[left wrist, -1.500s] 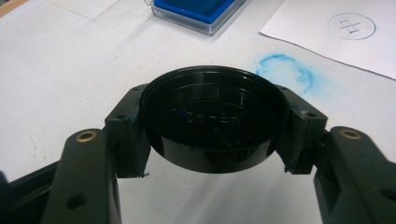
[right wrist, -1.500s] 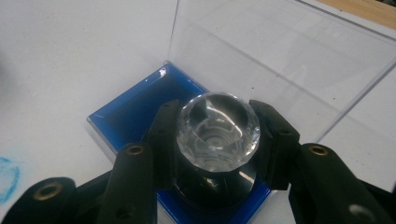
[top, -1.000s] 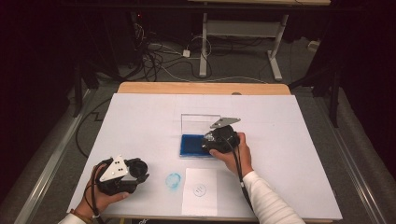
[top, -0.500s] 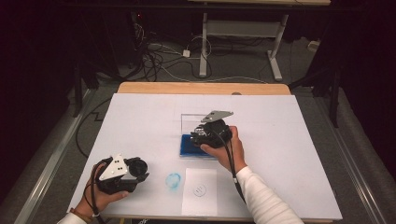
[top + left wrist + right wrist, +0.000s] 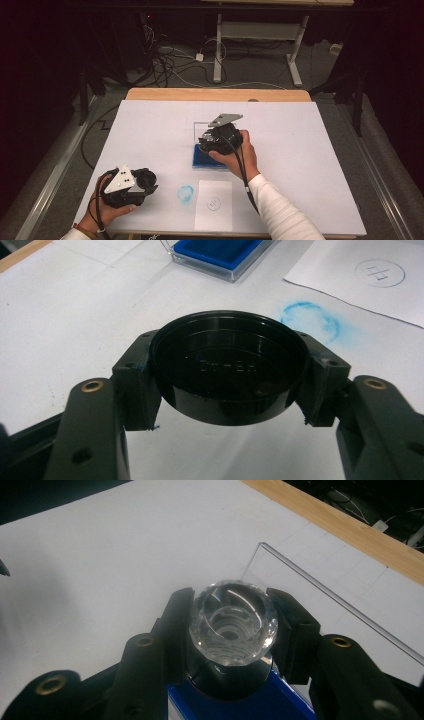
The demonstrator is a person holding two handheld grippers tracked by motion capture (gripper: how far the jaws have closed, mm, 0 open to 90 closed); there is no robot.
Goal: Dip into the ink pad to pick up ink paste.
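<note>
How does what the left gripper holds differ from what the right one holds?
The left gripper holds a black cap, opaque, shallow and hollow side up; the right gripper holds a stamp with a clear faceted knob. The cap hangs over bare table; the stamp sits over the blue ink pad. Both are clamped at their sides.

white table cover [image 5: 310,150], wooden table edge [image 5: 215,94], floor cables [image 5: 170,60]
</note>
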